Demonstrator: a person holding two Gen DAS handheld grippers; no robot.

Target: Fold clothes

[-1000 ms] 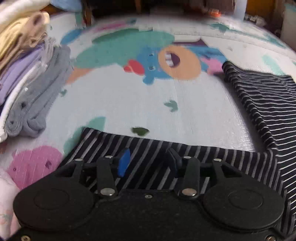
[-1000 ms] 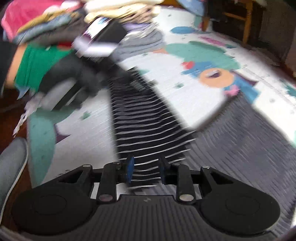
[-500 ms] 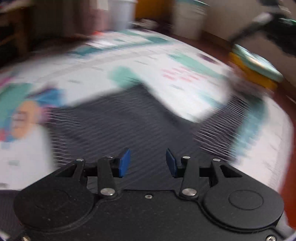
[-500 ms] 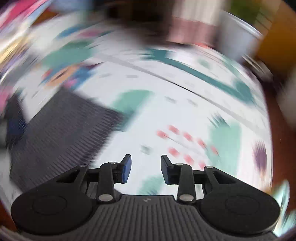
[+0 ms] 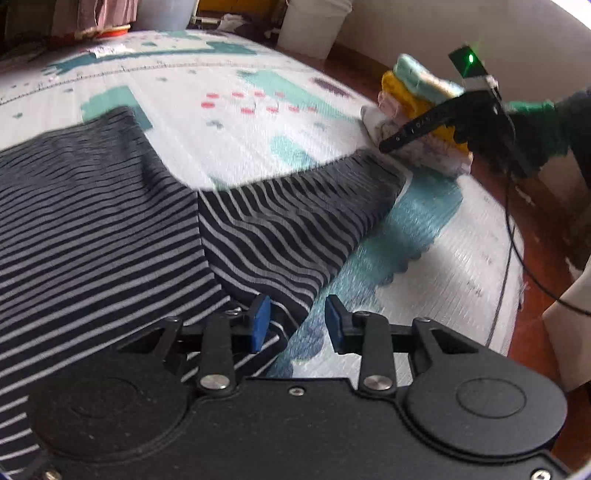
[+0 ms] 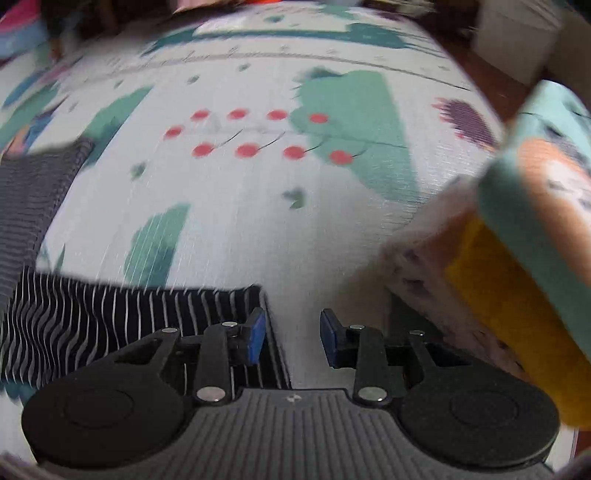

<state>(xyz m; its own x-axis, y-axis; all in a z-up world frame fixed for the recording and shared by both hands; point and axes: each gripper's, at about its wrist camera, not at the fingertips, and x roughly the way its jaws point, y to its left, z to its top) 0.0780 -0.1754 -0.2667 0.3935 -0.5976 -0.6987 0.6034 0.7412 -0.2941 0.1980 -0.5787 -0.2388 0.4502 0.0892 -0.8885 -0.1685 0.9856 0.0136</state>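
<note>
A dark striped garment point(image 5: 110, 221) lies spread on the patterned play mat point(image 5: 258, 140), one sleeve point(image 5: 295, 214) reaching right. My left gripper point(image 5: 295, 325) is open just above the sleeve's near hem, nothing between its blue pads. The other hand-held gripper point(image 5: 443, 114) shows at the sleeve's far end in the left wrist view, held by a gloved hand. In the right wrist view the sleeve cuff point(image 6: 147, 314) lies at lower left, and my right gripper point(image 6: 290, 332) stands open with its left pad over the cuff's edge, holding nothing.
A stack of folded clothes point(image 6: 517, 277), teal over yellow over pale print, sits on the mat's right edge point(image 5: 424, 110). A black cable point(image 5: 517, 251) trails over the mat. White bins point(image 5: 314, 26) and wooden floor point(image 5: 535, 332) lie beyond the mat.
Both grippers swung right, away from the left sleeve and the left clothes pile, to the garment's right sleeve. The right gripper has let go of the striped cloth it held.
</note>
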